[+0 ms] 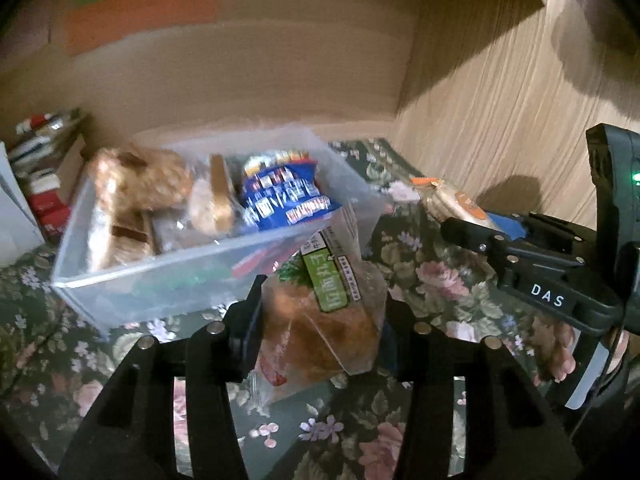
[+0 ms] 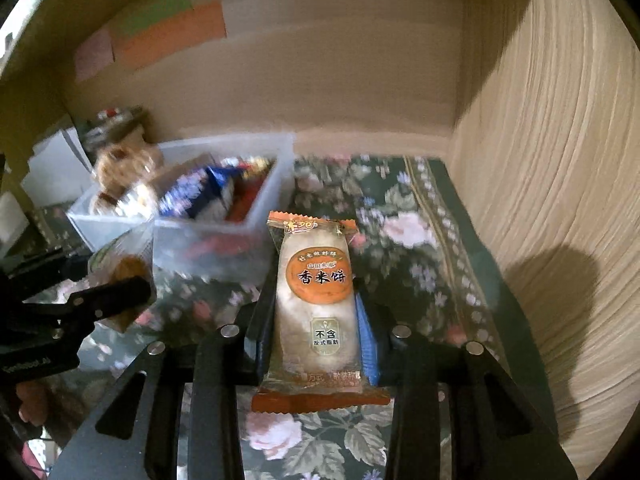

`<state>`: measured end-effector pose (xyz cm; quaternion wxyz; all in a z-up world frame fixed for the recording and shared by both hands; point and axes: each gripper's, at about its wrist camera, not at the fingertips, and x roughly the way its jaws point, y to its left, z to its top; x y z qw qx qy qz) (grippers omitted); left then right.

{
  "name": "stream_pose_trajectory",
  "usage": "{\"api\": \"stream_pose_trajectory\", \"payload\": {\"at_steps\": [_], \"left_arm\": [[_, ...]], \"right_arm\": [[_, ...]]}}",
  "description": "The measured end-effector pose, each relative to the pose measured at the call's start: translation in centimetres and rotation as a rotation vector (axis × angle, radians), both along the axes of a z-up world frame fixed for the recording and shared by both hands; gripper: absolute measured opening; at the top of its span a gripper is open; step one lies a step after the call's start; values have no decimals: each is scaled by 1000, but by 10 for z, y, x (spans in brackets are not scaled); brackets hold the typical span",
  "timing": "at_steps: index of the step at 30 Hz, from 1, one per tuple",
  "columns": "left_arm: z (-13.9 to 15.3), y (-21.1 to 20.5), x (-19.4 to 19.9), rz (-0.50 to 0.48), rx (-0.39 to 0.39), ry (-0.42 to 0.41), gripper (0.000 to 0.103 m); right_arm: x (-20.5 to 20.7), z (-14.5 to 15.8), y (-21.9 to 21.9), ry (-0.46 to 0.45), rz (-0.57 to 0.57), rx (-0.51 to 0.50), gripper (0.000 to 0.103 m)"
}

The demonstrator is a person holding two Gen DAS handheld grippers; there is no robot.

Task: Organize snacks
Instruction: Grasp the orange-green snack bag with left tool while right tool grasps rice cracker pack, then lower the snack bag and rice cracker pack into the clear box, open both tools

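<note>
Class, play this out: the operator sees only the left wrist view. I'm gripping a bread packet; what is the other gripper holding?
Observer: The right gripper is shut on a rice cracker packet with an orange label.
Operator: Which way does the packet lie?
Observer: Lengthwise between the fingers, its far end pointing toward the clear bin.
Operator: Is my bread packet visible from there?
Observer: Yes, the bread packet shows at the left edge, in the left gripper.

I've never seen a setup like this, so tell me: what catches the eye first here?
Two black claws, each clamped on a snack. The right claw holds an orange-labelled rice cracker packet, the left claw a bread bun in a clear wrapper. Behind them, on a floral tablecloth, sits a clear plastic bin already heaped with snacks, including a blue bag.
</note>
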<state>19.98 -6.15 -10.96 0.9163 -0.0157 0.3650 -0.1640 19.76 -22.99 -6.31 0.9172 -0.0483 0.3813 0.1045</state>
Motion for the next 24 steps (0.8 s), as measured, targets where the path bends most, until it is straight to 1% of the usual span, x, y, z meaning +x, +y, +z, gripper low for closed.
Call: {"api": "stream_pose_trajectory", "payload": {"at_steps": [7,12,18,24], "left_arm": [[46,24,-17,38,-26,-107,48],[66,31,-12,80,-22,-166,48],[69,33,17,118,-6,-175,48],[58,36,43,150,3,-148,48]], "right_arm": [[4,26,13,-74,30,24,32],[17,30,27,-109,55,32,32],[29,32,47,-120,89,27,32],[53,28,58,-110,98,26,32]]}}
